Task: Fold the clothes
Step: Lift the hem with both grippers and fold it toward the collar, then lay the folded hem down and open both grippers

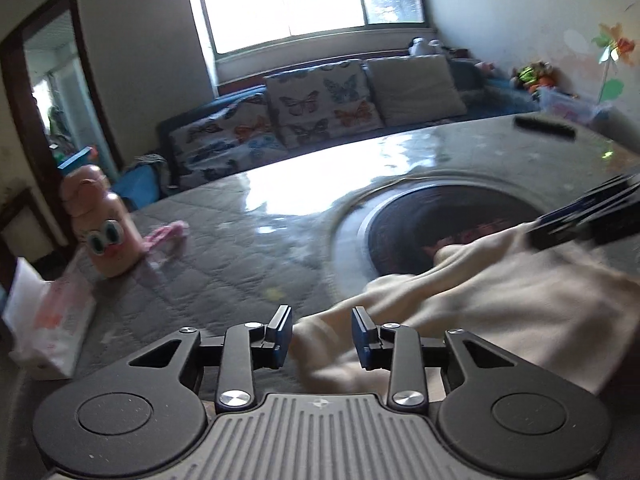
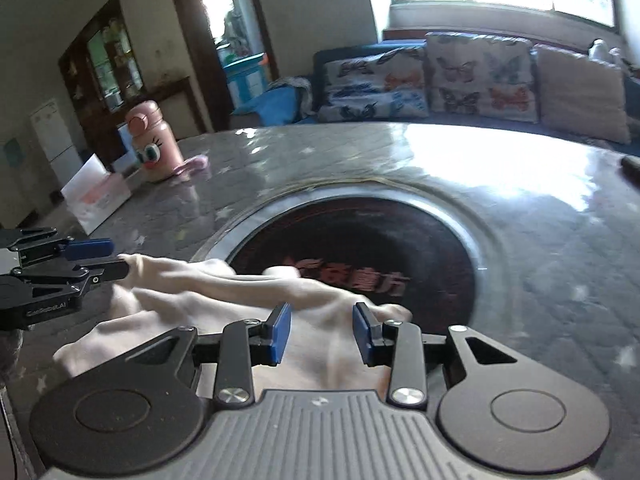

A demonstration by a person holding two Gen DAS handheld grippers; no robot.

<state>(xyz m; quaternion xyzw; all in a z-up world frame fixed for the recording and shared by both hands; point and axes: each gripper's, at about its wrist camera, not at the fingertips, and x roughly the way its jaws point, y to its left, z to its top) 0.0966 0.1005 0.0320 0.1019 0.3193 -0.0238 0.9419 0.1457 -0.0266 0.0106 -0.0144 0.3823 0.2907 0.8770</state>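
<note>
Left gripper (image 1: 322,336): jaws apart, cream garment (image 1: 500,312) between the 2 fingers, not clamped. Right gripper (image 2: 322,334): jaws apart, poised over the same garment. The garment lies crumpled on the grey table (image 2: 540,240), overlapping the near rim of the round inset hotplate (image 2: 360,248); its long axis runs between the grippers.

Both hand-held grippers, left (image 2: 114,258) & right (image 2: 322,334), open over cream garment (image 2: 208,292).

Grey quilted table (image 2: 540,260) with a dark round inset (image 2: 360,264)

Cream garment (image 2: 200,292) near; pink bottle (image 2: 154,144), white box (image 2: 98,196) far left.
</note>
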